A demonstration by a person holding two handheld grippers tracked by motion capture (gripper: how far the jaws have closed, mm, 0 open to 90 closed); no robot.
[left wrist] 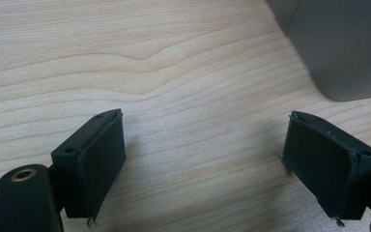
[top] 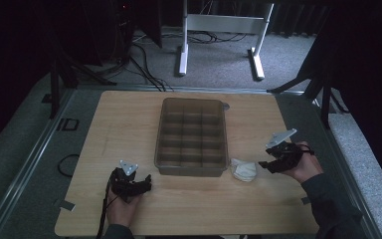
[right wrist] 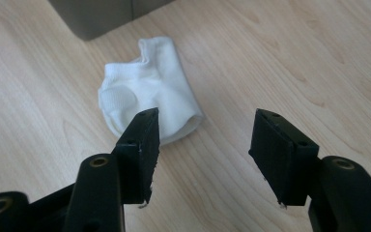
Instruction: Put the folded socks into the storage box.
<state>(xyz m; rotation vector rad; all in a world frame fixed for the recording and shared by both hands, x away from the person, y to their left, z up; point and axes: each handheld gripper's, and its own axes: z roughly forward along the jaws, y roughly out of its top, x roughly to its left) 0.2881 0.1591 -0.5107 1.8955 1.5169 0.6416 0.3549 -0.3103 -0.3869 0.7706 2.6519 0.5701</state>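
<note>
A white sock lies crumpled on the wooden counter, just beside the near right corner of the grey divided bin. The right tongs hover near it, spread and empty; the left tongs gape over bare wood.

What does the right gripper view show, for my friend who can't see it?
A small white sock lies crumpled on a light wooden table, just ahead of the right gripper, whose two black jaws stand open and empty. A corner of a grey tray sits beyond the sock.
</note>
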